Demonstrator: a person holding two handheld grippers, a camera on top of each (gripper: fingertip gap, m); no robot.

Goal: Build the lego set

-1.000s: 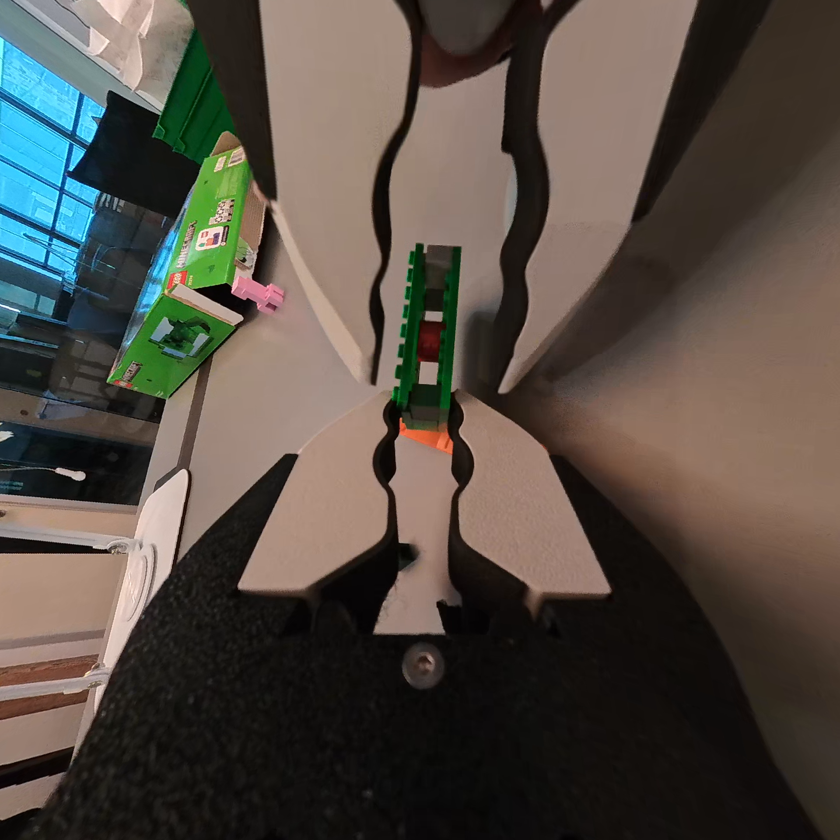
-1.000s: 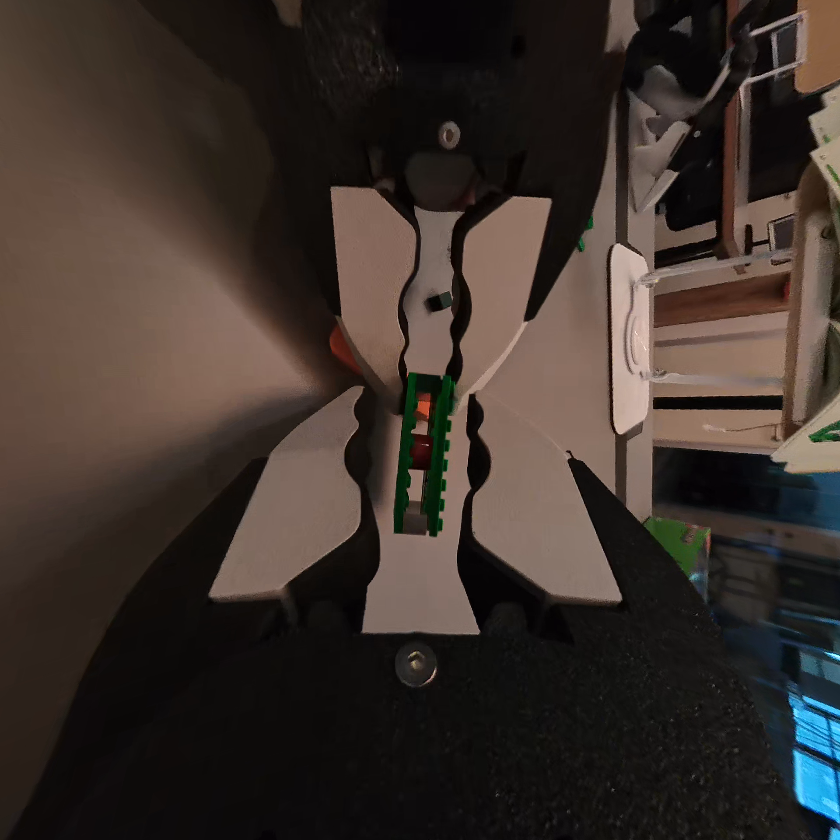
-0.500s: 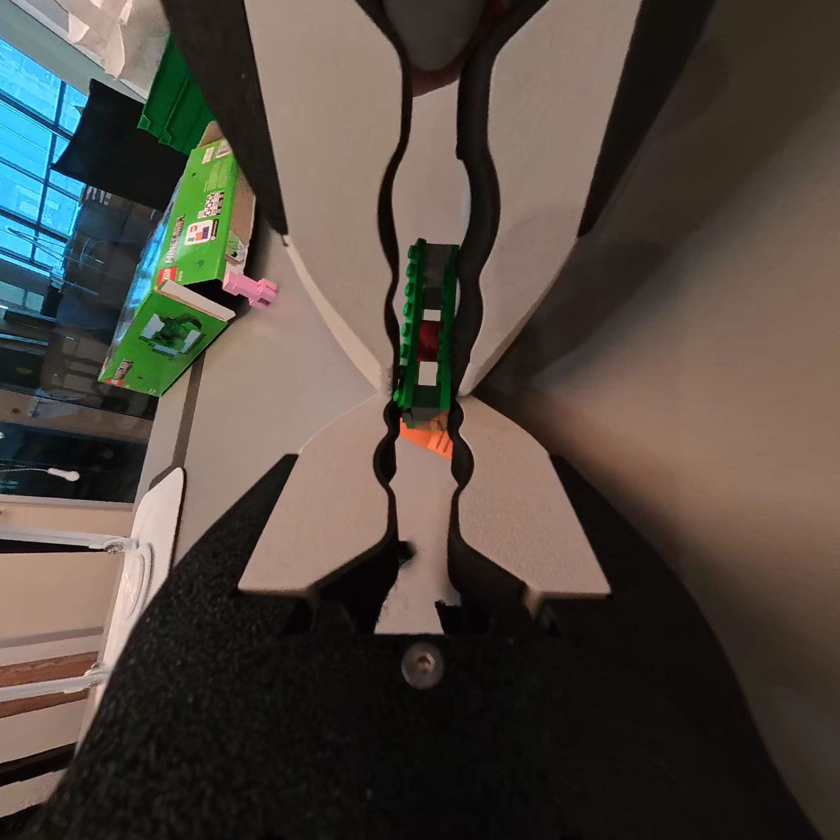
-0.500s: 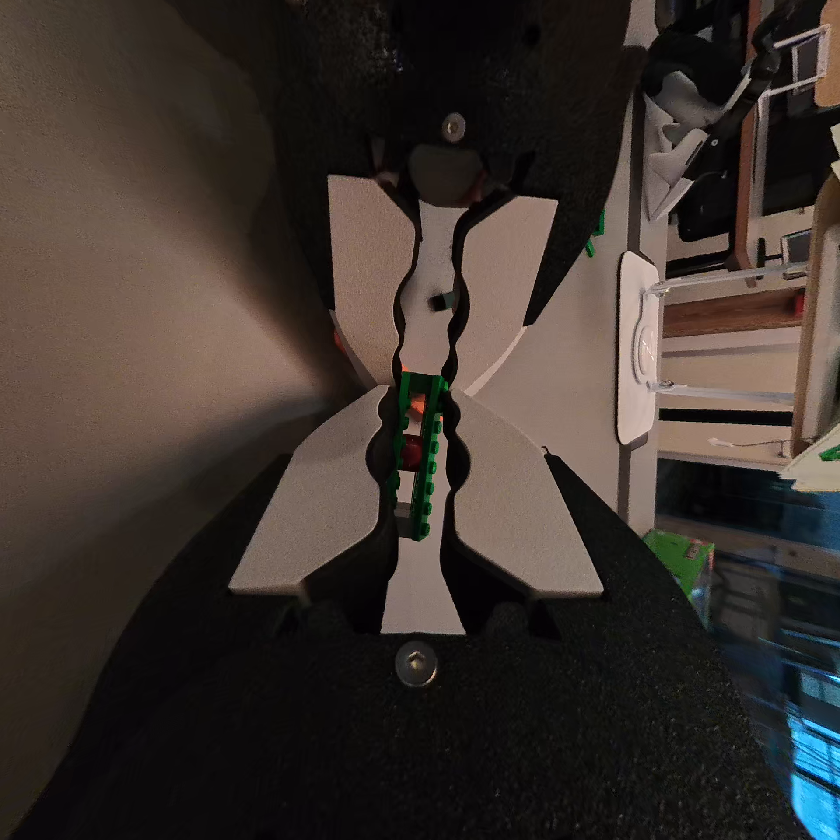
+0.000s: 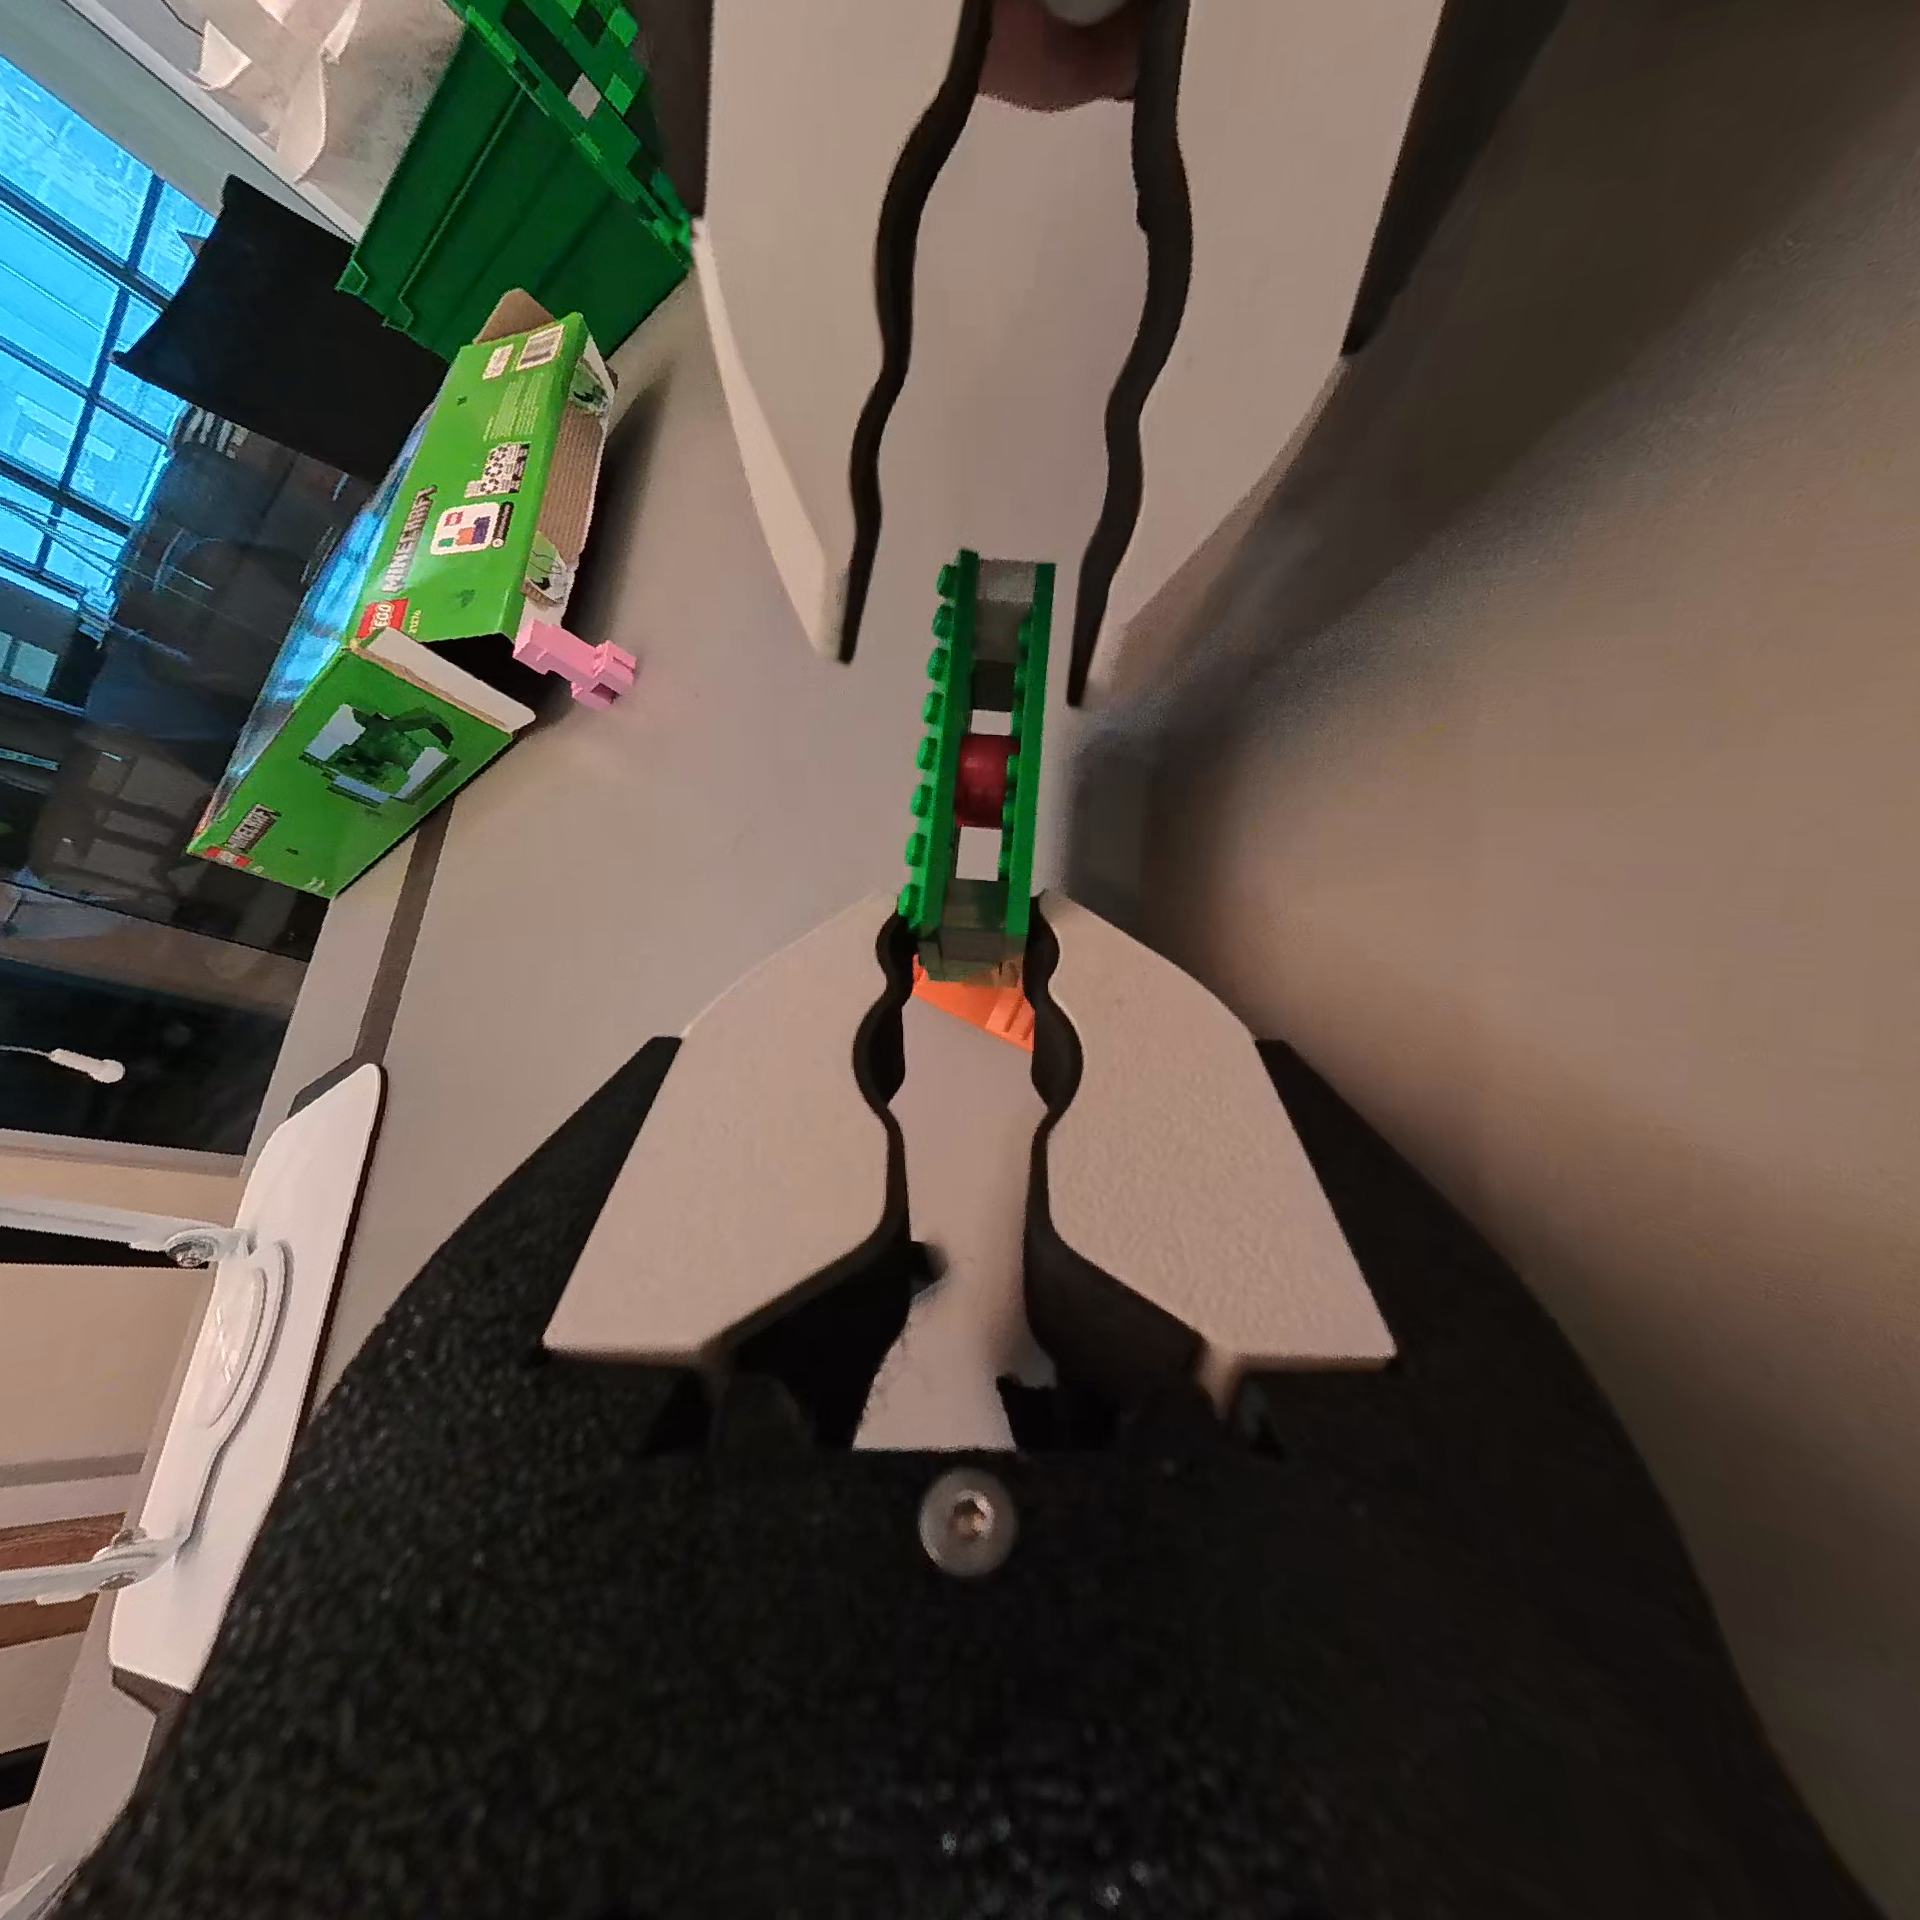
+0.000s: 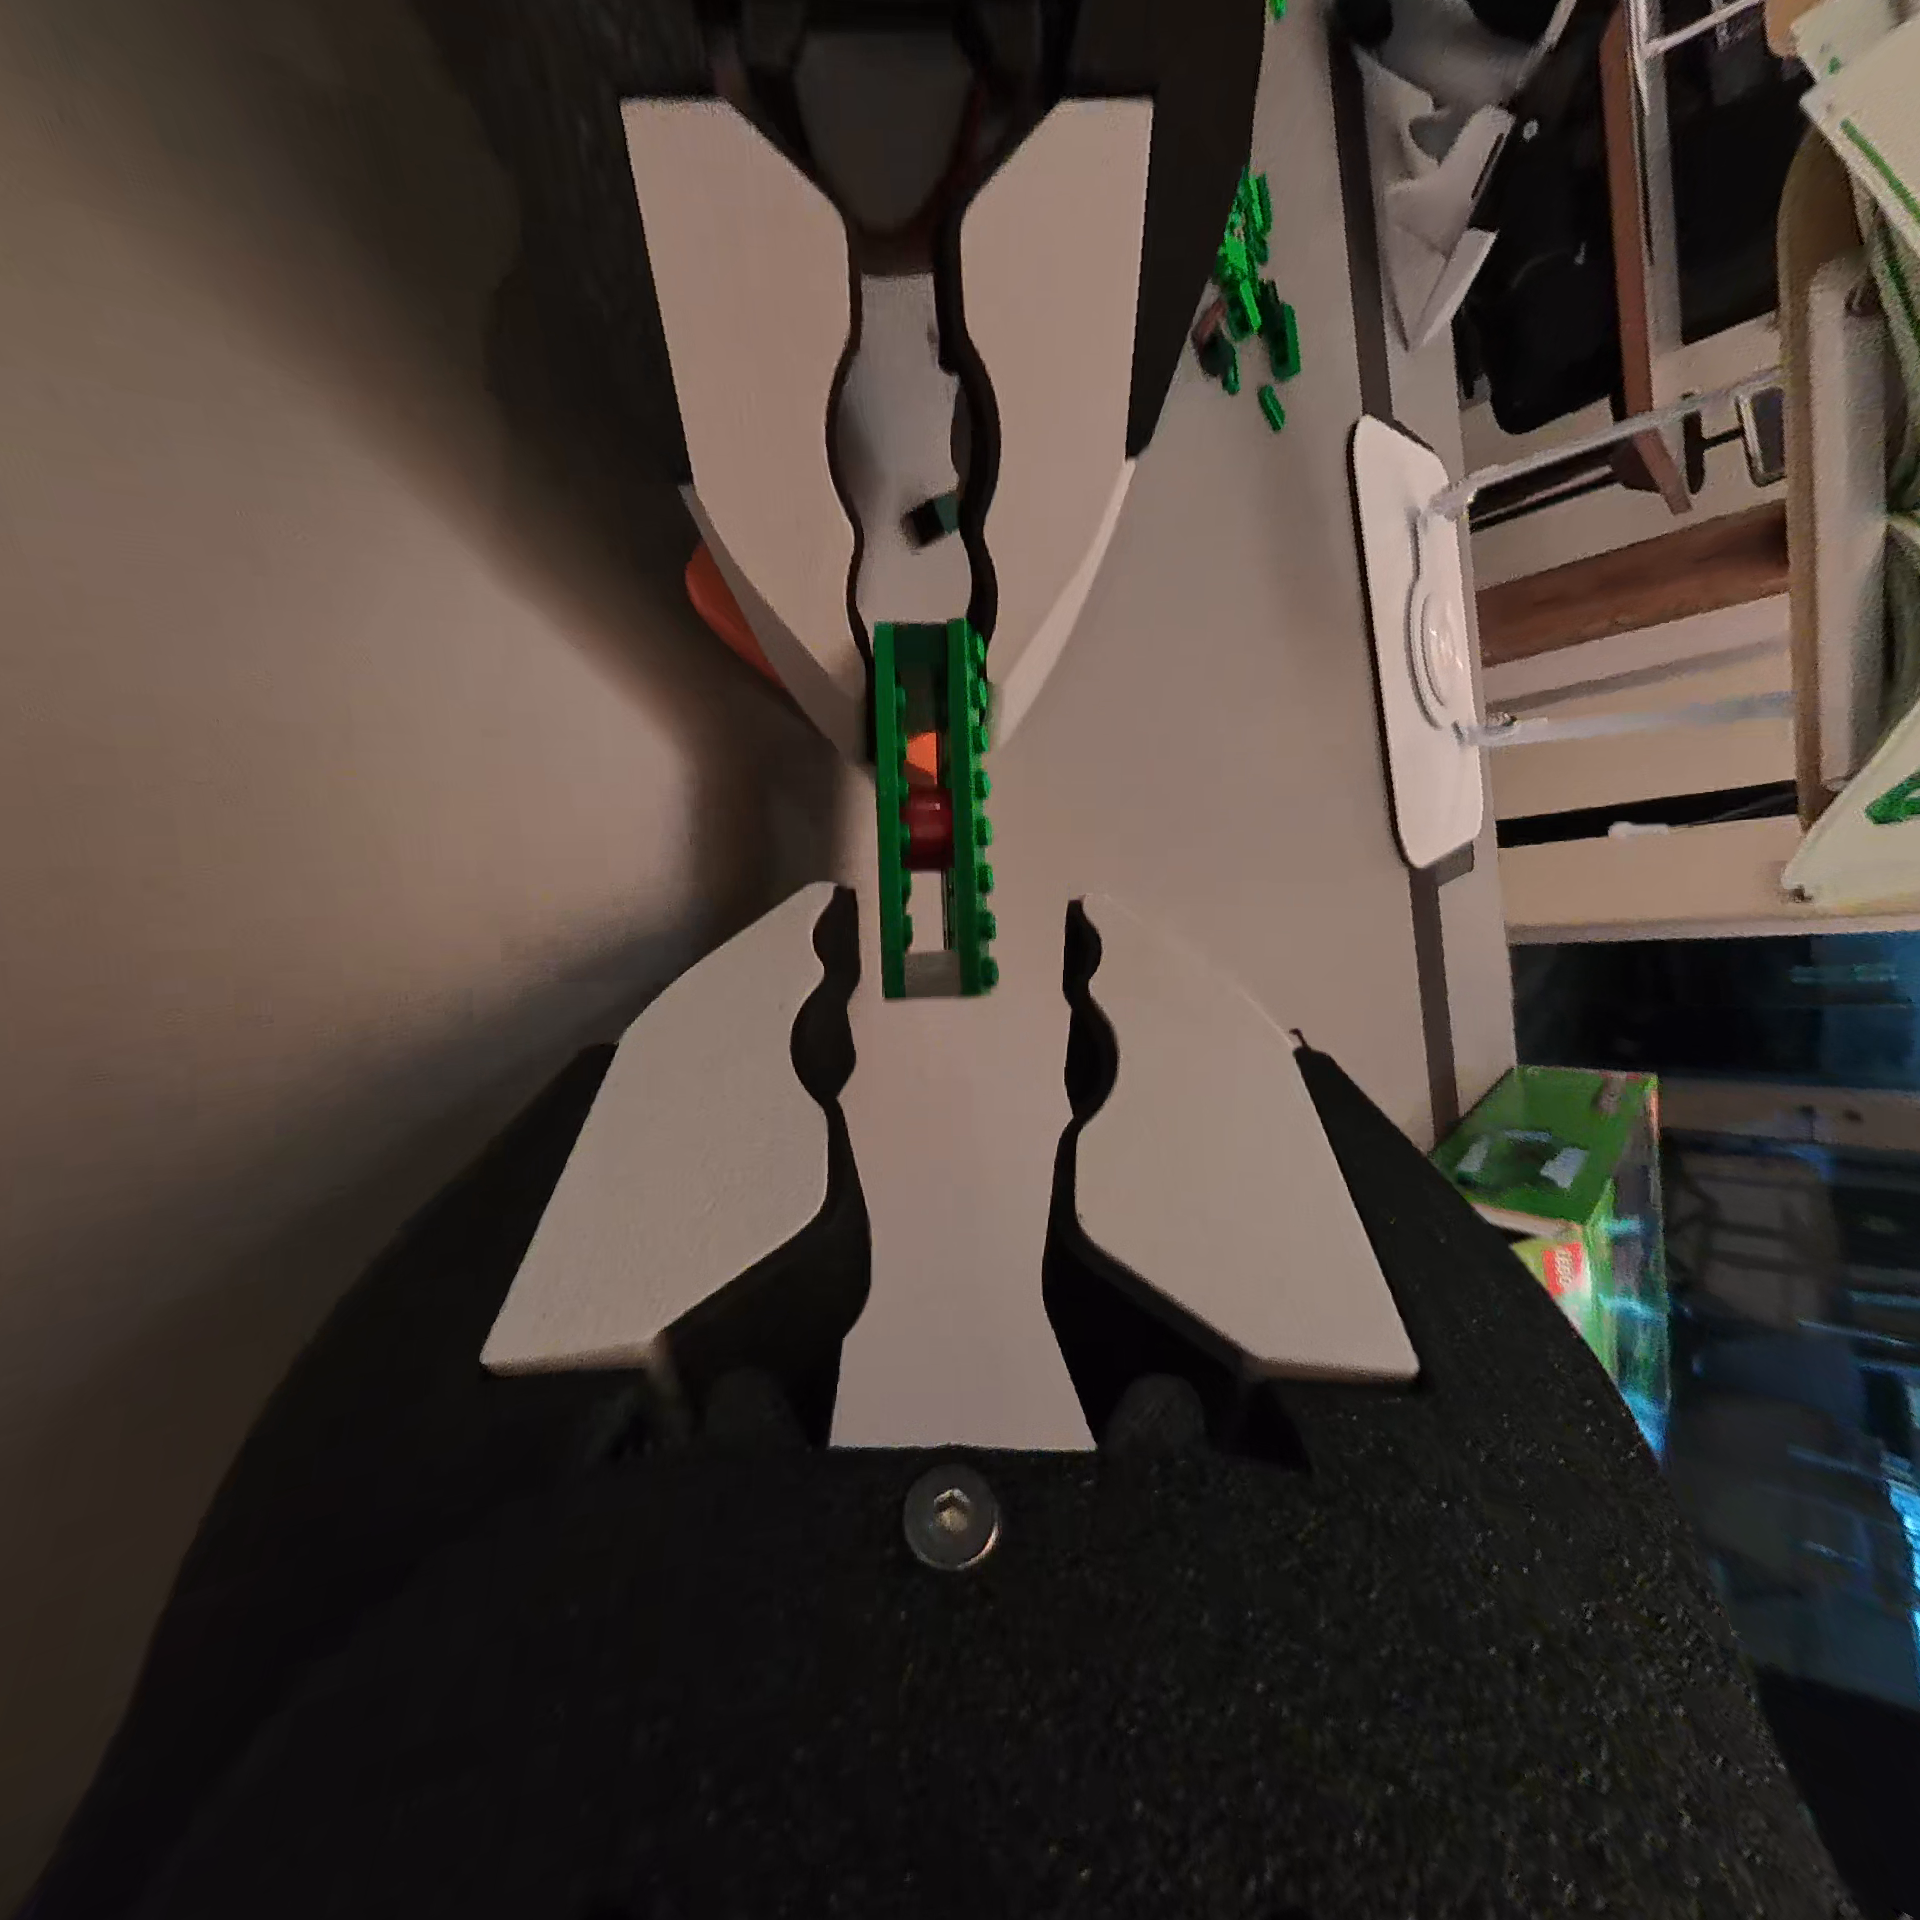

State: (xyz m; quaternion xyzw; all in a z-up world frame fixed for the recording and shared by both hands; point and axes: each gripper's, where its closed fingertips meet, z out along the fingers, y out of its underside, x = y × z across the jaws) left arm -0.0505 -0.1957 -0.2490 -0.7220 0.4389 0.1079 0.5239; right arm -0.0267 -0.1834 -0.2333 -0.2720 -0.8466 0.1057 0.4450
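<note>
While the left gripper [image 5: 968, 935] pinched one end of the green studded lego assembly [image 5: 977, 743], the right gripper's [image 6: 961, 914] jaws stood spread around its other end.

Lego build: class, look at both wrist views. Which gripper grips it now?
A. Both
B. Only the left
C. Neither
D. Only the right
B. The left gripper has its fingertips closed on the near end of the lego build, while the right gripper stands open, its fingers apart from the build's sides.
</note>
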